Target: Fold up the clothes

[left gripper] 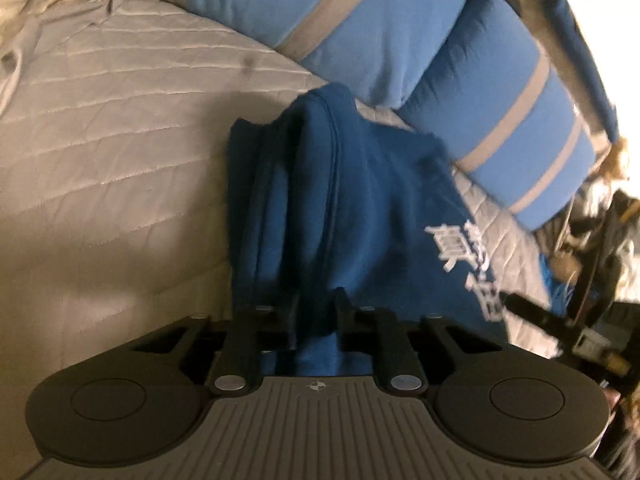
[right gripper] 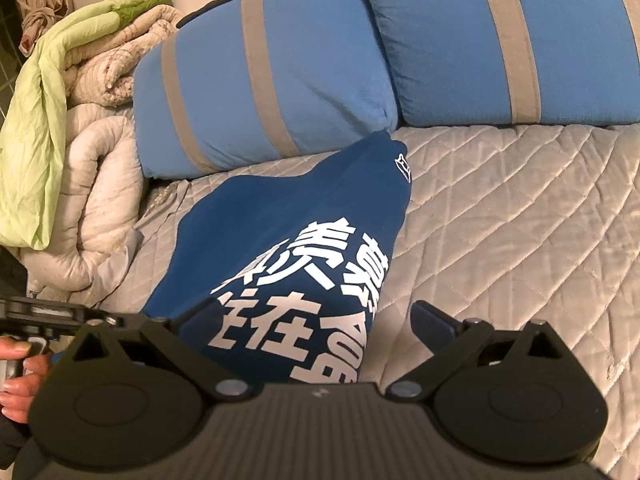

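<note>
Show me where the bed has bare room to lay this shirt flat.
Bare quilt lies right of the blue shirt, below the striped pillows. The other side is crowded: a bundled blanket and green sheet beside the shirt.

The shirt [right gripper: 280, 216] is deep blue with large white printed characters and a small white emblem near its far tip. The bed cover [right gripper: 520, 220] under it is pale grey, quilted in a diamond pattern. The two pillows [right gripper: 264, 80] at the far side are lighter blue, crossed by grey stripes. At the far left, a lime-green blanket [right gripper: 36, 120] lies over a cream quilted comforter [right gripper: 96, 168]. Both grippers' fingers [left gripper: 344, 308] are black.
</note>
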The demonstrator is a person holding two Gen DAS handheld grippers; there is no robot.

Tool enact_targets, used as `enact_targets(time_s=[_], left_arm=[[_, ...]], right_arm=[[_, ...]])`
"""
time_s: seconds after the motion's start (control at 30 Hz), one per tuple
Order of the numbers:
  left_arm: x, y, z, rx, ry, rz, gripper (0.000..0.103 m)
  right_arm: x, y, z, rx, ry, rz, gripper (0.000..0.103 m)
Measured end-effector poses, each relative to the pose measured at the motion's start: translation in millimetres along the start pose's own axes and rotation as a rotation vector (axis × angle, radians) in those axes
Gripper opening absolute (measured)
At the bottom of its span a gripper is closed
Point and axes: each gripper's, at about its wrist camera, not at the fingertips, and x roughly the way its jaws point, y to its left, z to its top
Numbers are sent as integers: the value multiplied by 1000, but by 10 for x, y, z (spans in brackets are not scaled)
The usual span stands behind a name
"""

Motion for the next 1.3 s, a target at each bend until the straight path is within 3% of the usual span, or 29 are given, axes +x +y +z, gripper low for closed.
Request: enact_targets(time_s=[0.3,0.43,0.5,0.57,0.63,0.67,0.7,0.77,0.9,1.2,1.3], left_arm=[[-293,54,-113,-49,-148,-35,10],[-341,35,-220,-13,-198,42,13],[-365,15,-277,12,-223,89,24],[-389,-5,-333,37,-248,136,28],[-413,-25,-390,62,-273,183,47],[-426,-35,-418,75,-286,207,65],[-438,-45,-447,88,-298,230,70],[-485,-63,-486,105,-315,241,71],[-451,63,-424,46,-197,127,79],[-122,533,-267,-153,46,-75,81],[-6,607,-221,-176,99,-143,89]], right_arm=[[-10,-50,0,22,6,14,103],[-5,-55,0,26,13,20,103],[-5,-51,-2,24,14,19,103],[-7,-47,-3,23,14,17,103],[-7,-48,1,26,16,16,103],[-5,-49,2,28,18,18,103],[-2,-47,3,31,19,20,103],[9,-39,2,32,24,23,103],[22,-5,-6,20,28,24,103],[39,-21,-30,24,33,3,103],[52,-32,-33,33,38,2,103]])
